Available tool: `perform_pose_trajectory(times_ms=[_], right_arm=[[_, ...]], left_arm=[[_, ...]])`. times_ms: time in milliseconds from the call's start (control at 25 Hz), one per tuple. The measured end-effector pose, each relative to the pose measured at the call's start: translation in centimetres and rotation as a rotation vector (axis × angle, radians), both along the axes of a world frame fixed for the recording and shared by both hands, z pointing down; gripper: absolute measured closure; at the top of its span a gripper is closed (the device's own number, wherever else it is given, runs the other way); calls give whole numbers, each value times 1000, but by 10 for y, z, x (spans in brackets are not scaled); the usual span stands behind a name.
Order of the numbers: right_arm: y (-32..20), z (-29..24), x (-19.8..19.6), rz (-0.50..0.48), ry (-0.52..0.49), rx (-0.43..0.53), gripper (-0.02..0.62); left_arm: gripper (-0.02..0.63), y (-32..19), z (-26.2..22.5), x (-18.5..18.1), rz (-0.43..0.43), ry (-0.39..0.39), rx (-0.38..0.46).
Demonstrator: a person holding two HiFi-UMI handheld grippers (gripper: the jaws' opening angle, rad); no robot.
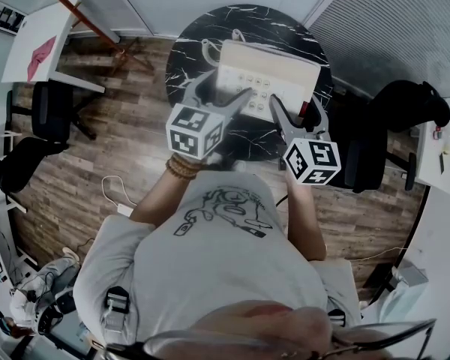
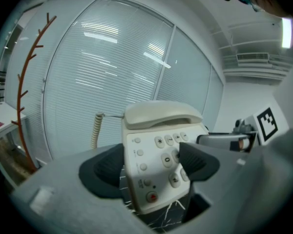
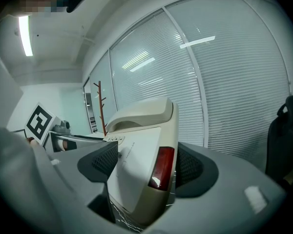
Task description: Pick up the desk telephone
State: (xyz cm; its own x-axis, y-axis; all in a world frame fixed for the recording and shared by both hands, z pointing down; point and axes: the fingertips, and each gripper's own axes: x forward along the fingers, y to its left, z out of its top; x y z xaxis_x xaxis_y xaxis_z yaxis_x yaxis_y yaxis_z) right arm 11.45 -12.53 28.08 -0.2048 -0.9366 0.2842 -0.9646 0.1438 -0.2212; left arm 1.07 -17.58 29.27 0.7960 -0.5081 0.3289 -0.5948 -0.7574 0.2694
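The cream desk telephone (image 1: pixel 274 77) lies on the round black marble table (image 1: pixel 187 43), its handset (image 2: pixel 161 113) in the cradle and a coiled cord (image 2: pixel 95 130) at its far left. My left gripper (image 1: pixel 226 105) holds the phone's near left corner: in the left gripper view (image 2: pixel 151 167) one pad lies on the keypad and the other sits behind the left side. My right gripper (image 1: pixel 289 117) clamps the phone's right edge by the red panel (image 3: pixel 161 167), the pads (image 3: pixel 105 165) pressing both faces. I cannot tell whether the phone is off the table.
A red-brown coat stand (image 1: pixel 75 10) stands at the back left beside a white desk (image 1: pixel 37 43). A black chair (image 1: pixel 405 107) stands right of the table, and another (image 1: pixel 49 111) on the left. Blinds (image 2: pixel 102 57) cover the windows behind the table.
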Motion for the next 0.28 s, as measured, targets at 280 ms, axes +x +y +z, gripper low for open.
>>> perform_pose_trajectory(times_ms=[280], right_arm=[[3,-3,-1,-3,2,-1,245]], left_arm=[[250,4,-2,-1,-2,-1,-4]])
